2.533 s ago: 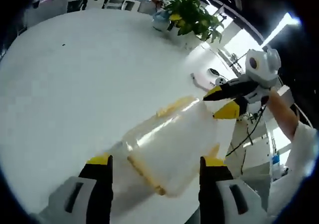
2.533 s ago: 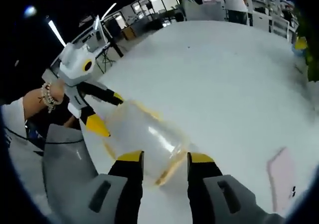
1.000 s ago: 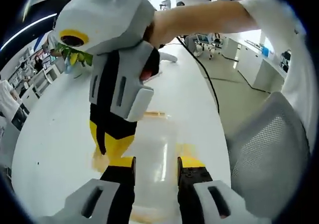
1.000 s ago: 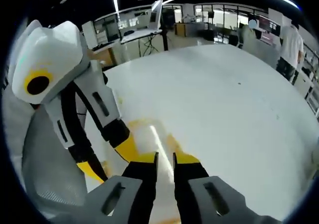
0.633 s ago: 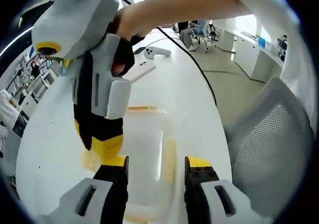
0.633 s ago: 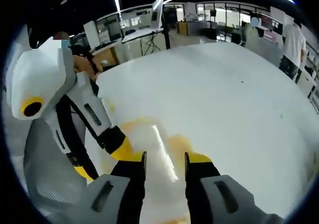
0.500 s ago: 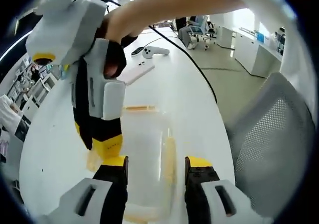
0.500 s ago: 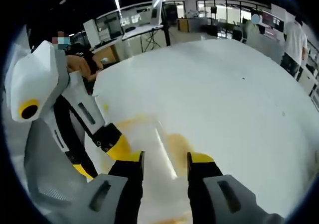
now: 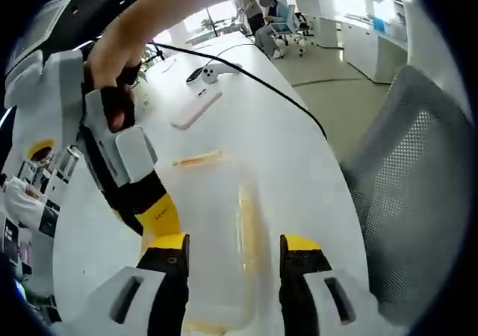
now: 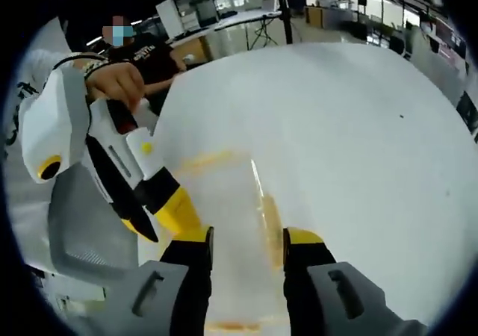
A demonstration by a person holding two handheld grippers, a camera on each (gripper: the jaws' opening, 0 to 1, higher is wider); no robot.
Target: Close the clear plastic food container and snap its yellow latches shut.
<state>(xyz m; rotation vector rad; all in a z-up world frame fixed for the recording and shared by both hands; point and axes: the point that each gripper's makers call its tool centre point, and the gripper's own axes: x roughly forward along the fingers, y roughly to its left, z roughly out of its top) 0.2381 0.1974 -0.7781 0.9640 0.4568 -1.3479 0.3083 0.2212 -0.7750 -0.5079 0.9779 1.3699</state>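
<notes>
Container [image 9: 216, 239] lies on the white table [image 9: 299, 157], clear, nothing visible inside, yellow latches [image 9: 248, 224] along its sides. Left gripper [image 9: 233, 248] jaws spread on either side of it, right gripper [image 10: 246, 243] likewise. Versus 1.0 s ago, both sets of jaws stand wider. Phone [image 9: 196, 106] and chair [image 9: 418, 201] nearby.

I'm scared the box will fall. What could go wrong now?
The container sits near the table edge, with a chair right beside, so a hard push might slide it off. Both grippers crowd it: the left gripper and right gripper stand open over it, close together, and could bump. The clear walls are hard to see, so a jaw might miss a yellow latch.
</notes>
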